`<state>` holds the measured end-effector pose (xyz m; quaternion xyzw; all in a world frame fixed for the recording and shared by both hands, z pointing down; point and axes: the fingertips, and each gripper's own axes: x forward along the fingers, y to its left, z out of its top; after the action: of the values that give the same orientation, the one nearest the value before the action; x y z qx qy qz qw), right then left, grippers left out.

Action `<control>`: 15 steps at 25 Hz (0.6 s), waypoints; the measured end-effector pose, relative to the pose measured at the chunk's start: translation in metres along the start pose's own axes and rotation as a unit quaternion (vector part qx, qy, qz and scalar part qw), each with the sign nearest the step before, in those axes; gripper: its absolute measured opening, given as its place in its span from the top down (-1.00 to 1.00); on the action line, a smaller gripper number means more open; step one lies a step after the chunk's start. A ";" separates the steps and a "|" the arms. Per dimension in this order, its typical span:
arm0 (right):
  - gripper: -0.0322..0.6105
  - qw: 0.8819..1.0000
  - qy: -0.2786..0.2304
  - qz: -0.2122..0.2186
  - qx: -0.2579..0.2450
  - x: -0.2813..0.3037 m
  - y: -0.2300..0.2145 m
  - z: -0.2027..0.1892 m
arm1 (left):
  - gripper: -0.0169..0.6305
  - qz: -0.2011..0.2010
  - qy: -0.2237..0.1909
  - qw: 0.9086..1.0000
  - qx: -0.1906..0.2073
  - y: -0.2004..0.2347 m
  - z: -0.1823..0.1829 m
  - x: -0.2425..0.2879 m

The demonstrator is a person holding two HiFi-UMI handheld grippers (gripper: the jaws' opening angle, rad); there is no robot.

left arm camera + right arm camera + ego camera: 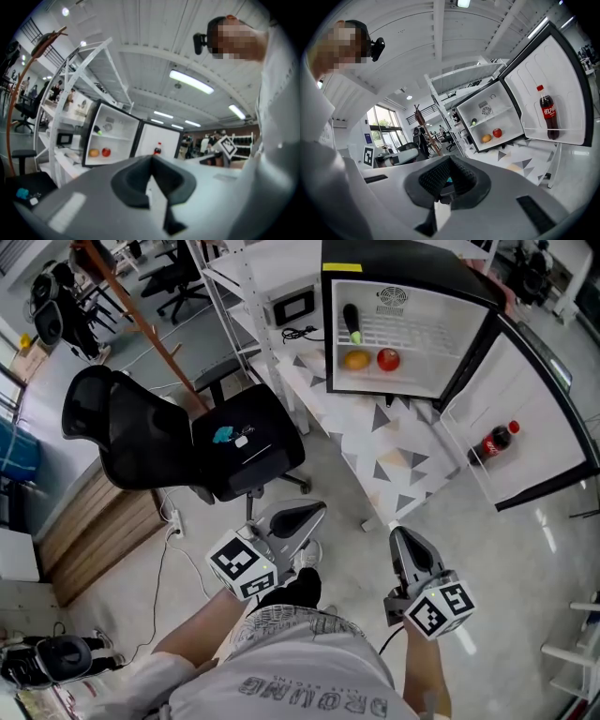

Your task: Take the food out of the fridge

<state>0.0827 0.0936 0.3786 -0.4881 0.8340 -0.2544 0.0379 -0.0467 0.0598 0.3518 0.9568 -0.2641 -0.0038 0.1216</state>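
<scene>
Closest in, well short of the fridge: left gripper (302, 517), jaws pressed together with nothing between them; beside it, right gripper (405, 542), jaws likewise closed and empty. Just beyond the left one, a black office chair (234, 442). Farther off, on a triangle-patterned table (394, 456), a small fridge (412, 259) with its door (534, 418) swung wide. On the lower shelf, an orange (356, 359) and a red fruit (388, 359) side by side; on the shelf above, a dark vegetable (352, 322) with a green tip. In the door rack, a cola bottle (497, 441).
</scene>
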 end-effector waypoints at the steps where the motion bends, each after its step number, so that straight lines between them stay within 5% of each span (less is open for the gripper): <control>1: 0.90 1.000 0.001 -0.001 0.001 0.006 -0.001 0.002 | 0.93 -0.001 0.001 1.000 -0.001 0.006 0.001 0.002; 15: 0.90 0.999 0.008 -0.030 0.011 0.090 -0.024 0.027 | 0.93 -0.028 0.012 0.999 -0.015 0.097 0.020 0.040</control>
<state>0.0634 -0.0019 0.3832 -0.5103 0.8166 -0.2684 0.0286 -0.0630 -0.0453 0.3574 0.9618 -0.2358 -0.0001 0.1387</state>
